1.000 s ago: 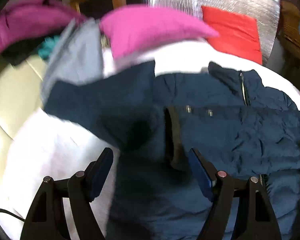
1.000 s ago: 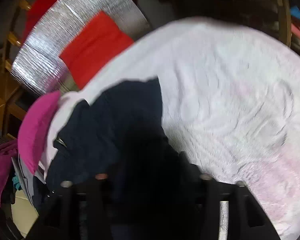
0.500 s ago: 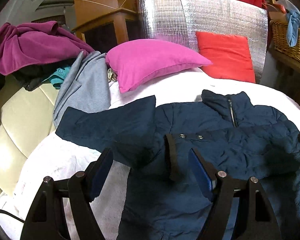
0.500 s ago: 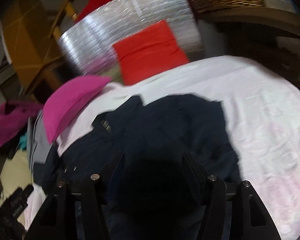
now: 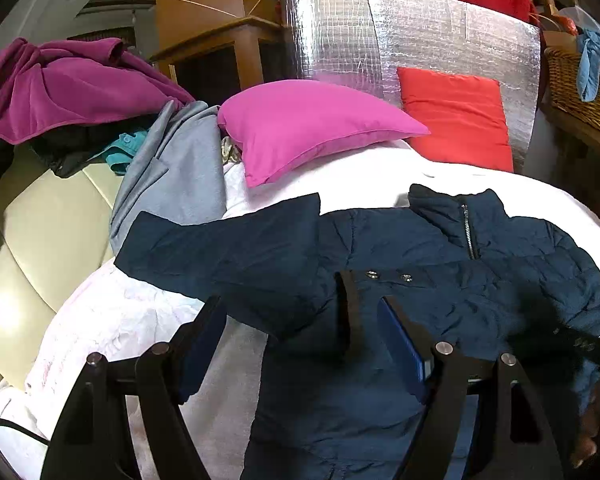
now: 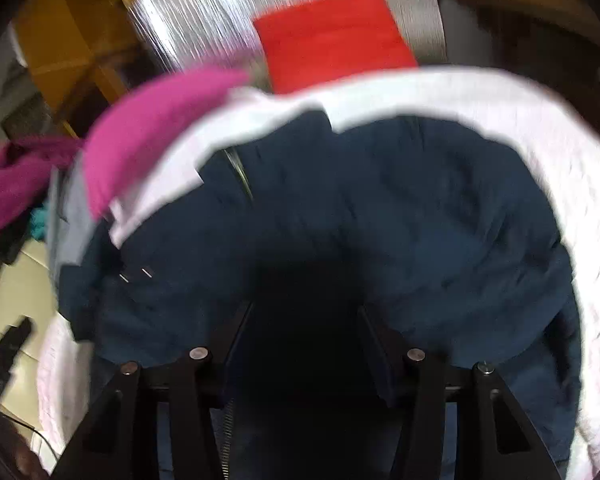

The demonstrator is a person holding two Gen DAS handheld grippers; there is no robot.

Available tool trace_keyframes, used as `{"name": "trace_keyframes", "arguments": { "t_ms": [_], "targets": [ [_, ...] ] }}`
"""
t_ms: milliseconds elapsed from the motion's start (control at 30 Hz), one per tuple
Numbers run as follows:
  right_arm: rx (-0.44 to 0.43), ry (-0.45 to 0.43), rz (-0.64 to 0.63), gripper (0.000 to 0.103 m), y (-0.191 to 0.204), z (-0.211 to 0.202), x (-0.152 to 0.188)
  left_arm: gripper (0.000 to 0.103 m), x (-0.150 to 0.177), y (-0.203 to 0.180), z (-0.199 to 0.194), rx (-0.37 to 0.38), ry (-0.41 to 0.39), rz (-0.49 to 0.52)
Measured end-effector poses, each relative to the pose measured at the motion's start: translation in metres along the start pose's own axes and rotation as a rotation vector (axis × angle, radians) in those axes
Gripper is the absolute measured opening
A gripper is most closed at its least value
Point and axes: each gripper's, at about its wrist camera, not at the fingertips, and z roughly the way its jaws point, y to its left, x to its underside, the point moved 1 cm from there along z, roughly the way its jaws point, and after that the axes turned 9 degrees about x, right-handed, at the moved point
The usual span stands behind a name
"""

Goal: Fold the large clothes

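Since a second ago the left view has pulled back and sharpened, and the right hand-held gripper (image 6: 304, 340) has swung from the bare bedspread to face the collar end of the navy puffer jacket (image 5: 440, 264). That jacket lies flat, front up, on the white bed cover (image 5: 112, 316), collar at the far side below the pink pillow (image 5: 304, 124) and red cushion (image 5: 456, 116). Its left sleeve (image 5: 220, 248) stretches out sideways to the left, its cuff reaching a grey garment (image 5: 176, 176) draped off the bed edge. I judge the fold barely begun: the body is spread and smoothed, the zip looks closed, but no sleeve is visibly tucked in and no hem brought up. Left hand-held gripper (image 5: 300, 344) hovers with jaws wide apart and empty, near the sleeve's underarm. Right jaws also stand apart; the space between them is dark and blurred, so I cannot tell whether cloth is caught there. Fabric is a matte, crinkly quilted shell with metal snaps, puffy and likely springy when creased; the cover beneath is soft and textured.
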Motion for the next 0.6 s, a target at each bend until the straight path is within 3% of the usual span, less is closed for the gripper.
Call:
{"name": "trace_keyframes", "arguments": {
  "t_ms": [100,300,433,500,600],
  "targets": [
    [0.004,-0.008,-0.002,0.054,0.003,0.000,0.000,0.078,0.000,0.004,-0.001,-0.005,0.000,-0.001],
    [-0.112,-0.113,-0.049,0.054,0.030,-0.024,0.002,0.078,0.000,0.018,-0.003,-0.025,-0.005,-0.020],
    [-0.136,-0.047,-0.075,0.054,0.052,-0.006,0.010,0.078,0.002,0.026,0.000,-0.037,0.005,-0.019],
    [-0.082,0.010,-0.102,0.054,0.064,0.014,0.014,0.078,0.001,0.035,0.005,-0.040,0.019,-0.019],
    [-0.081,0.001,-0.103,0.054,0.069,0.011,0.013,0.078,0.000,0.063,0.022,-0.040,0.066,-0.078]
  ]
}}
